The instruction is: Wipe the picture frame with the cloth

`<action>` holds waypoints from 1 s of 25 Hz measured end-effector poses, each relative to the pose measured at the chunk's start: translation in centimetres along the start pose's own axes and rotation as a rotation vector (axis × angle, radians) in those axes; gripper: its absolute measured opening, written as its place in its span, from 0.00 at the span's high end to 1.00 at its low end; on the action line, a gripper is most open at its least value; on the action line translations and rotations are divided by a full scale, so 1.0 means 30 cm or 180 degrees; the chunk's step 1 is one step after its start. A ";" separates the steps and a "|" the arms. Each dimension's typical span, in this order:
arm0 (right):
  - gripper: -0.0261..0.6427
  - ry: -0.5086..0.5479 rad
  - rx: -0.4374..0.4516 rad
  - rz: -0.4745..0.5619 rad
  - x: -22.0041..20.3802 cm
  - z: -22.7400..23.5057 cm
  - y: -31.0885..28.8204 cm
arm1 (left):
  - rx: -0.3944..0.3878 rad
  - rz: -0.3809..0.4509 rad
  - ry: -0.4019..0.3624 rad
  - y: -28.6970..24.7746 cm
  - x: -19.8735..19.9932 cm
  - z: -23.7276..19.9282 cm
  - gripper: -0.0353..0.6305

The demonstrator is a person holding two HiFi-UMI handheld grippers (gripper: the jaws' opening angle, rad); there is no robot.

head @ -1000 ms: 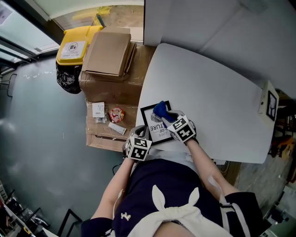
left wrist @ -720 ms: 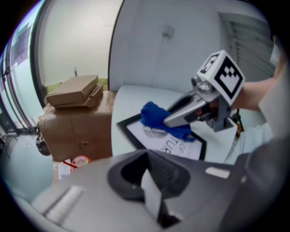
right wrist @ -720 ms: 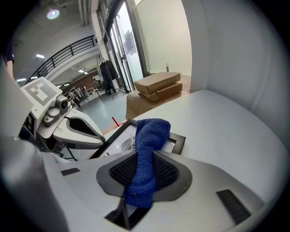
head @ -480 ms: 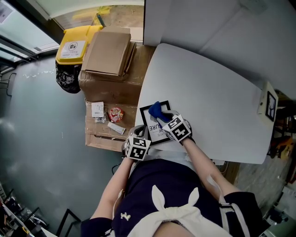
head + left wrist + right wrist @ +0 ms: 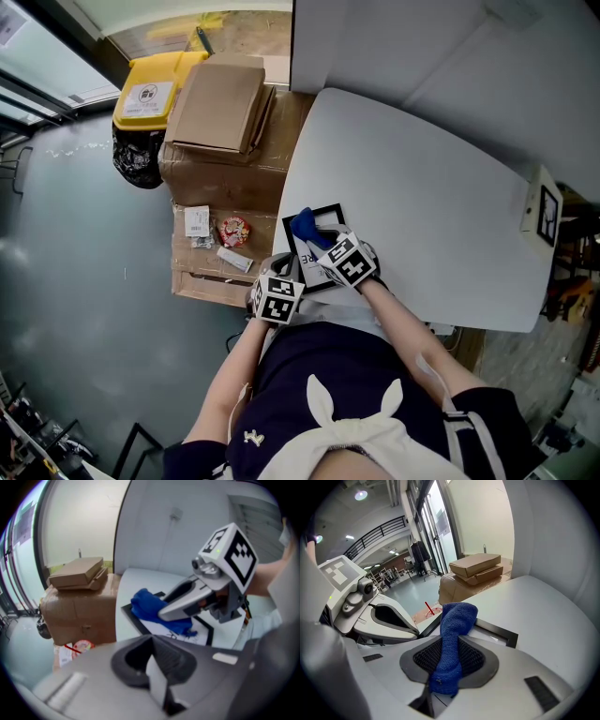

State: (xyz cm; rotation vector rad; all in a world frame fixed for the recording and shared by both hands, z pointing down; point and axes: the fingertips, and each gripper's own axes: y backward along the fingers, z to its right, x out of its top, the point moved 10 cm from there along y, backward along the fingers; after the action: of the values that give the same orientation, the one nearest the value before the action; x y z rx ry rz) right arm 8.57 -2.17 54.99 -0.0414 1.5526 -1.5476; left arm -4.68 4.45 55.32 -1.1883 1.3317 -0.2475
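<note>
Picture frame (image 5: 309, 257) lies flat at the near-left corner of the white table (image 5: 422, 178). It has a black border and a white print, with most of the lettering covered. Grey floor (image 5: 84, 281) spreads out to the left, and white wall panels (image 5: 394, 37) stand behind. Against the table's left edge sit big cardboard cartons (image 5: 220, 178) with flat boxes (image 5: 220, 103) stacked on top, and a yellow bin (image 5: 155, 84) just beyond.

Right gripper (image 5: 449, 662) is over the frame, jaws clamped on the blue cloth (image 5: 304, 225), whose bunched end rests on the frame's far-left part. Left gripper (image 5: 157, 679) sits at the frame's near-left edge, jaws closed on a thin pale edge, apparently the frame's, though the gripper body hides that corner. A small framed item (image 5: 546, 208) at the table's far right is too small to make out. Little packets (image 5: 220, 239) lie on the lower carton.
</note>
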 end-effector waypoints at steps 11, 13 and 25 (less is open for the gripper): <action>0.83 0.0144 0.0130 -0.0015 0.025 -0.044 -0.022 | -0.0008 0.0010 0.0053 0.001 0.002 -0.001 0.94; 0.83 0.0189 0.0170 -0.0027 0.028 -0.051 -0.025 | -0.0007 0.0016 0.0050 0.001 0.002 -0.002 0.94; 0.83 0.0328 0.0342 -0.0137 0.031 -0.083 -0.023 | 0.0004 0.0048 0.0062 0.004 0.000 -0.003 0.94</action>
State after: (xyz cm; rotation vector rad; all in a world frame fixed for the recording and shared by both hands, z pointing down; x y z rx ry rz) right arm 6.15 -0.96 54.53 0.0669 1.5545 -1.6878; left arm -4.80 4.46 55.25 -1.1770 1.3566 -0.2496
